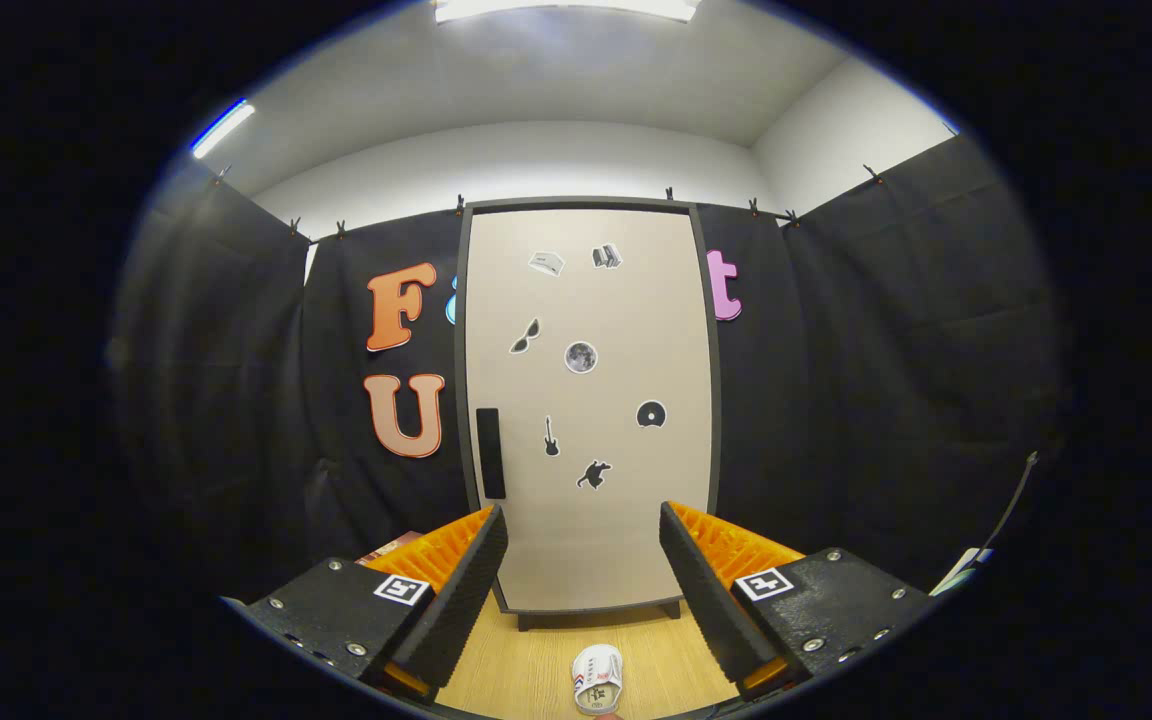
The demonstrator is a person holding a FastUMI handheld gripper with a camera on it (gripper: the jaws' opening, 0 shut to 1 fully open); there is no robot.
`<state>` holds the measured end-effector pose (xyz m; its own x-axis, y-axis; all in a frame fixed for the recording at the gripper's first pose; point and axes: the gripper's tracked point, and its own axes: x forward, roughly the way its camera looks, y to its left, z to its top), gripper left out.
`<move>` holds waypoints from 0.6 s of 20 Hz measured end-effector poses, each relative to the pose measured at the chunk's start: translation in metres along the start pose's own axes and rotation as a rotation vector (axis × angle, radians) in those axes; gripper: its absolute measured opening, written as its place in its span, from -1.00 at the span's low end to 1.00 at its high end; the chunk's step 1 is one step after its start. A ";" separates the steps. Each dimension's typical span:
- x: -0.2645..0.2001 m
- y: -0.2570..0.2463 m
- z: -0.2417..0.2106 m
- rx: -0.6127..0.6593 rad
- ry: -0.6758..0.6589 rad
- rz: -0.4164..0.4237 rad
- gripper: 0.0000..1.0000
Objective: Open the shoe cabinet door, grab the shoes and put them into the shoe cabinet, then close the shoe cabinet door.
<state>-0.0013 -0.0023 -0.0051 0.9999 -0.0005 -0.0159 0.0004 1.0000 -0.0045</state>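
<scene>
While the door is shut, nothing is done yet.
The tall shoe cabinet [586,410] stands closed beyond the gripper [584,575], its dark handle [490,452] untouched. Gripper fingers are wide apart, holding nothing. One small shoe [597,678] waits on the floor between them.

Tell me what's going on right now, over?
Fingers open, holding nothing. Cabinet door shut, handle beyond the fingers. Shoe on floor between them. Nothing in the way.

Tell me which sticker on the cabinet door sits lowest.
The black animal-shaped sticker, just right of the guitar sticker and below it; every other sticker on the cabinet door sits higher.
</scene>
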 end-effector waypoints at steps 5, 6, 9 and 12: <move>0.001 -0.001 -0.001 0.006 0.000 0.003 0.91; 0.001 0.000 -0.001 0.006 0.001 0.004 0.91; 0.003 0.003 -0.001 0.010 0.003 0.009 0.91; 0.009 0.008 -0.005 0.010 0.011 0.017 0.91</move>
<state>0.0074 0.0058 -0.0106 0.9995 0.0163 -0.0267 -0.0161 0.9999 0.0056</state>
